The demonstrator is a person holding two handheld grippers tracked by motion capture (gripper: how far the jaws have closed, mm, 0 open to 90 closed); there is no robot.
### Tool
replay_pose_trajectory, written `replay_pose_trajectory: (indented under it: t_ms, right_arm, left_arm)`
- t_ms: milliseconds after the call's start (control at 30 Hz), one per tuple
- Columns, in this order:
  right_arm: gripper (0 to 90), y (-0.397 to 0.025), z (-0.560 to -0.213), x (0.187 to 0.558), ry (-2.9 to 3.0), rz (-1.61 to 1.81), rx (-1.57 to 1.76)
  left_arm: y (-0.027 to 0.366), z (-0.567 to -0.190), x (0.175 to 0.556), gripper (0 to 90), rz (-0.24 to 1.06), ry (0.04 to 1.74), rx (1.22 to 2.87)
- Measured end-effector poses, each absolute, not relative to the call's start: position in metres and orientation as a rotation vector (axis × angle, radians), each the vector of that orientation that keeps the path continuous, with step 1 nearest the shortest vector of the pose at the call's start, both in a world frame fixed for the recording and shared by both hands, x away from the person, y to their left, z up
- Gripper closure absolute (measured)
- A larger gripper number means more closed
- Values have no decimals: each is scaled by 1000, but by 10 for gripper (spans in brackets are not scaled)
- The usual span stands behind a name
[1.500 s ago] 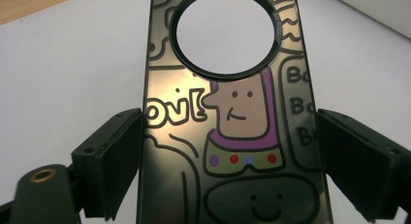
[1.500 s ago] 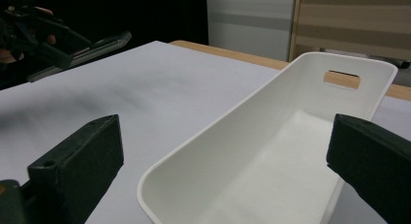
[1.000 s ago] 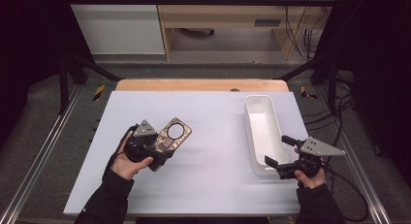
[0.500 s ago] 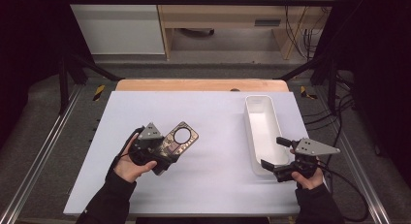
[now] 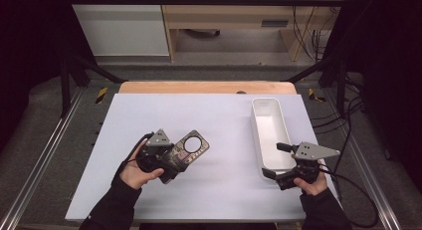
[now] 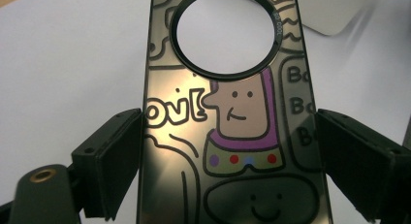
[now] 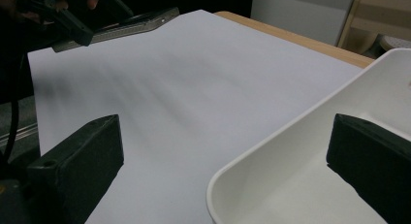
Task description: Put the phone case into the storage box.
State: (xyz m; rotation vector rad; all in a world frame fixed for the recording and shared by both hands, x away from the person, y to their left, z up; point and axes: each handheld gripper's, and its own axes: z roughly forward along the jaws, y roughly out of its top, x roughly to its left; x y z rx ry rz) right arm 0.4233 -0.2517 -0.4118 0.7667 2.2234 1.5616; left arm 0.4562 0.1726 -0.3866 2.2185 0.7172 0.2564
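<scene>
A: Where's the phone case (image 5: 191, 149) sitting right now?

B: In the left gripper (image 5: 175, 163), on the near left part of the white table (image 5: 224, 125). The gripper's own view shows the case (image 6: 232, 136) lying between the two black jaws, with the big round camera hole at the far end. The left jaw touches its edge; the right jaw looks a hair off it, so I'd call it clamped on the case, but only lightly.

A: And the other one?

B: The right gripper (image 5: 274, 161) has its jaws spread wide, holding nothing. They straddle the near end wall of the white tray (image 5: 268, 125), as its own view shows with the tray rim (image 7: 291, 141) between them.

A: What could go wrong from here?

B: My worry is the grip. The case is thin, glossy and held by its narrow sides, so a quick swing toward the tray could let it twist or slide out. It also sticks out well past the jaws, so its far end could catch the tray's rim.

A: Anything on the right side?

B: If those open jaws close or nudge, the light tray could shift or tip.
</scene>
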Motion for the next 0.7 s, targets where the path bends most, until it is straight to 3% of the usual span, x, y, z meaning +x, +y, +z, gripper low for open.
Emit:
replay_pose_trajectory:
  t_ms: [700]
  right_arm:
    - [5, -220, -405, 421, 2362, 1523, 631]
  left_arm:
    - [161, -387, 449, 116, 186, 617, 2248]
